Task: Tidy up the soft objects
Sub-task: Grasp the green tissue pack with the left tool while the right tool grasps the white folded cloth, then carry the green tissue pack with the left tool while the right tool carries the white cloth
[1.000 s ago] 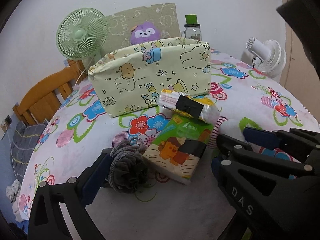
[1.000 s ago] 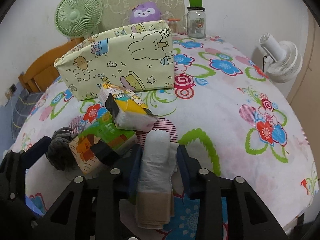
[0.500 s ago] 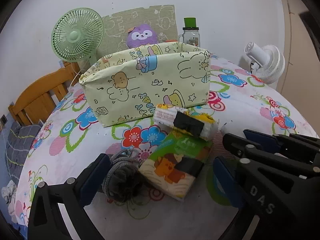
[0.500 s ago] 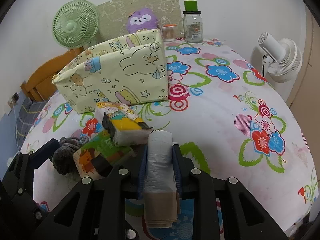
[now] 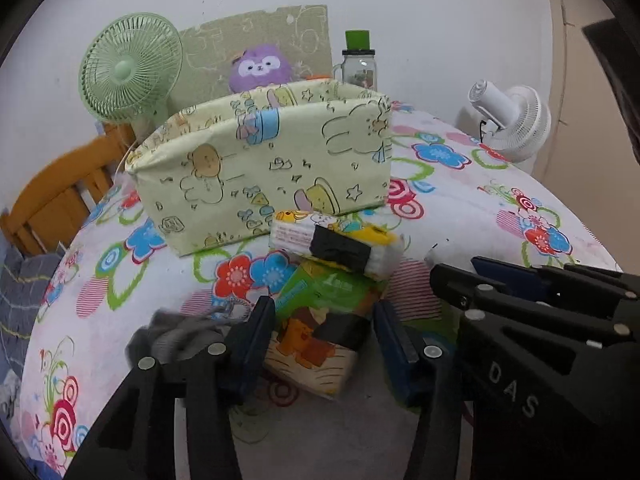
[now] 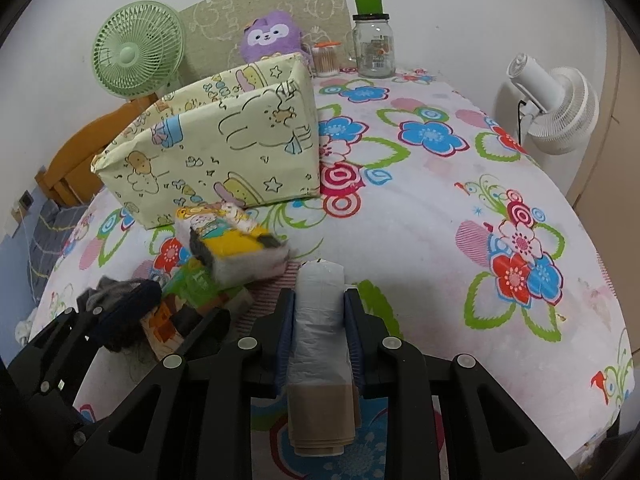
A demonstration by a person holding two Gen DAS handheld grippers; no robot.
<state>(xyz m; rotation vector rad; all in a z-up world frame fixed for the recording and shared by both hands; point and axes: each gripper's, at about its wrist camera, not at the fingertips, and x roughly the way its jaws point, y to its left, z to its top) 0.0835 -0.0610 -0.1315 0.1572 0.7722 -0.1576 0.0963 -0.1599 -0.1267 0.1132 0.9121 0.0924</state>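
Observation:
A pale yellow cartoon-print fabric box [image 5: 264, 164] stands open on the floral tablecloth; it also shows in the right wrist view [image 6: 216, 148]. In front of it a yellow tissue pack [image 5: 340, 240] lies on a green tissue pack [image 5: 320, 332]. My left gripper [image 5: 324, 320] is open, its fingers on either side of the green pack. A grey yarn ball [image 5: 180, 332] lies just left of it. My right gripper [image 6: 320, 320] is shut on a white plastic-bag roll [image 6: 320, 320] with a brown paper band, just above the table.
A green fan [image 5: 128, 68], a purple plush [image 5: 260, 68], a green-lidded glass jar [image 6: 374, 40] and a cotton-swab jar [image 6: 325, 58] stand behind the box. A white fan [image 6: 556, 104] is at the right edge. A wooden chair [image 5: 52, 204] stands at the left.
My left gripper moved right from around the yarn ball and narrowed around the green tissue pack. My right gripper closed on the bag roll and lifted slightly.

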